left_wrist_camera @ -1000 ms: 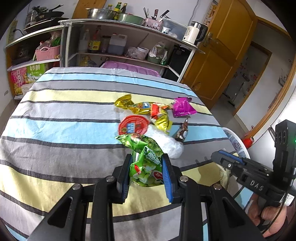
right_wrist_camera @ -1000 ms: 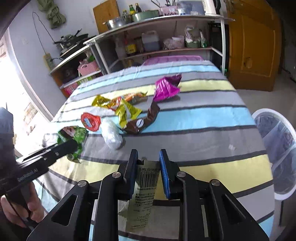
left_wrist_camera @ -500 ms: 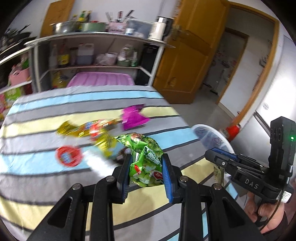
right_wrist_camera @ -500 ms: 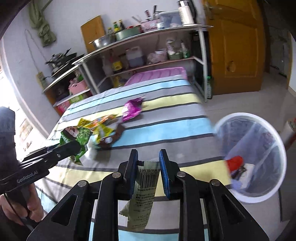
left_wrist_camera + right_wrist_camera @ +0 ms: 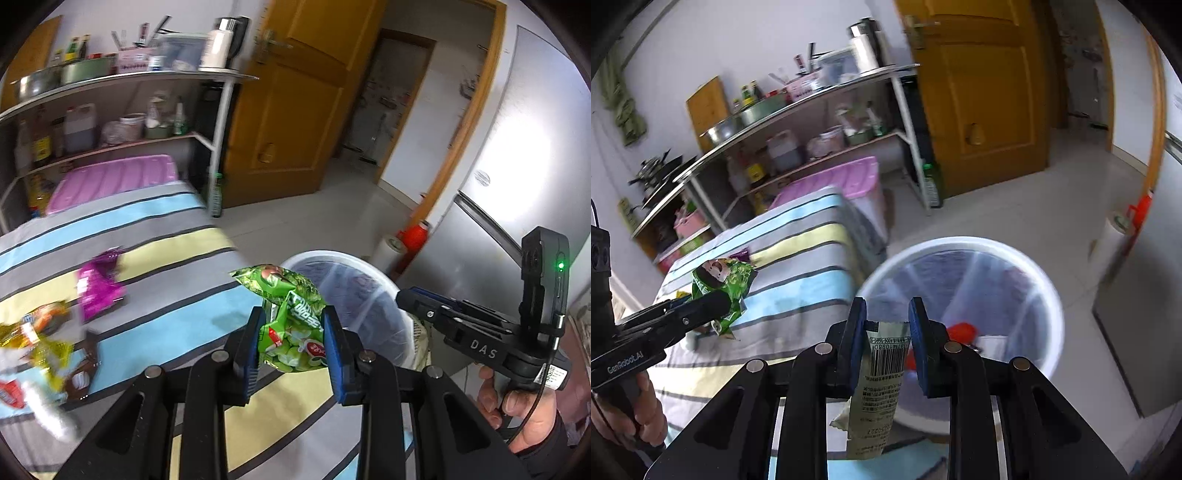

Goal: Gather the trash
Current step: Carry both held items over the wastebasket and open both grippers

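Both grippers have swung off the striped table (image 5: pixel 155 295) toward the white bin (image 5: pixel 967 247). Left gripper (image 5: pixel 291 336) clamps the green snack bag (image 5: pixel 291 317); right gripper (image 5: pixel 886 332) pinches a barcoded wrapper (image 5: pixel 875 391) at the rim. Drop looks imminent; other wrappers (image 5: pixel 99 288) remain on the table.

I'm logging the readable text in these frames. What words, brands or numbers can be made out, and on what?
"DAS": on the side of the right gripper, seen from the left wrist.
"GenRobot.AI": on the side of the left gripper, seen from the right wrist.
Barcode digits on the pale wrapper in the right jaws: partly legible, too unsure to quote.
Chinese characters on the green snack bag in the left jaws: too distorted to read.
Shelf labels: blurred.
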Tool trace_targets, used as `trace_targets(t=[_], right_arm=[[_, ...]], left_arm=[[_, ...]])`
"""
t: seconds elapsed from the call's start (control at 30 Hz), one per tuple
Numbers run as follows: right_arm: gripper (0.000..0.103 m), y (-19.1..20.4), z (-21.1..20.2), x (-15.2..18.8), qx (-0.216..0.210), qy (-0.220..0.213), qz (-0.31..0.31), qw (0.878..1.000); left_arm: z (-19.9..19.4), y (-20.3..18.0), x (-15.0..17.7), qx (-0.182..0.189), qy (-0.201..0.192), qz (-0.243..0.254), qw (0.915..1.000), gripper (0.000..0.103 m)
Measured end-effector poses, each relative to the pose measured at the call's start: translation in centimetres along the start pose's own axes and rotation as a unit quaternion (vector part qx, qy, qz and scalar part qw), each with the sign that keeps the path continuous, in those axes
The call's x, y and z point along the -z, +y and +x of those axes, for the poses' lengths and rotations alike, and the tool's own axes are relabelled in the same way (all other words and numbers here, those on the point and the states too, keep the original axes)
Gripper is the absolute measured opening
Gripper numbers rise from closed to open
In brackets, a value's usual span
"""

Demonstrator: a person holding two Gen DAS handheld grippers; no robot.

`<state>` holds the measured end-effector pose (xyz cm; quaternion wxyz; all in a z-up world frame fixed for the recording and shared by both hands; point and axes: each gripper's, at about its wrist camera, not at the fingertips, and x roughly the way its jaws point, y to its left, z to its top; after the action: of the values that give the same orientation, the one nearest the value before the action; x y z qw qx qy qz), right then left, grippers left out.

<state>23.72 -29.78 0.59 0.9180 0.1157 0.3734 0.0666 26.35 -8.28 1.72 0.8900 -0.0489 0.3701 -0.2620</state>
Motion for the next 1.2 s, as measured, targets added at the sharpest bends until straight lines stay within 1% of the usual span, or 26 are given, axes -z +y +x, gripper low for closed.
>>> trace_targets(t=[0.27, 0.5, 0.57, 0.67, 0.77, 1.0, 1.2], right_arm=[[0.025, -3.7, 1.3, 0.4, 0.011, 0.010, 0.024, 1.000], [0.025, -4.9, 3.3, 0.5, 0.015, 0.023, 0.035, 0.999], [0.028, -5.1, 3.7, 0.6, 0.016, 0.026, 0.037, 0.999], [0.028, -5.3, 4.1, 0.6, 0.013, 0.026, 0.042, 0.999], [0.030, -5.4, 4.2, 0.8, 0.015, 0.023, 0.044, 0.999], [0.030, -5.2, 3.1, 0.9, 0.015, 0.013, 0.045, 0.999], [0.030, -4.2, 1.9, 0.8, 0.016, 0.009, 0.034, 0.999]], left_arm=[[4.3, -2.8, -0.5, 0.028, 0.028, 0.020, 0.9990, 0.032], [6.7, -3.0, 0.0, 0.032, 0.047, 0.018, 0.9982, 0.033], [7.3, -2.9, -0.1, 0.032, 0.052, 0.016, 0.9980, 0.033], [7.8, -2.5, 0.0, 0.032, 0.059, 0.011, 0.9977, 0.036], [8.0, -2.2, 0.1, 0.031, 0.060, 0.006, 0.9977, 0.040], [7.1, -1.9, 0.1, 0.035, 0.054, -0.003, 0.9979, 0.041], [5.0, -1.7, 0.1, 0.036, 0.042, -0.010, 0.9984, 0.041]])
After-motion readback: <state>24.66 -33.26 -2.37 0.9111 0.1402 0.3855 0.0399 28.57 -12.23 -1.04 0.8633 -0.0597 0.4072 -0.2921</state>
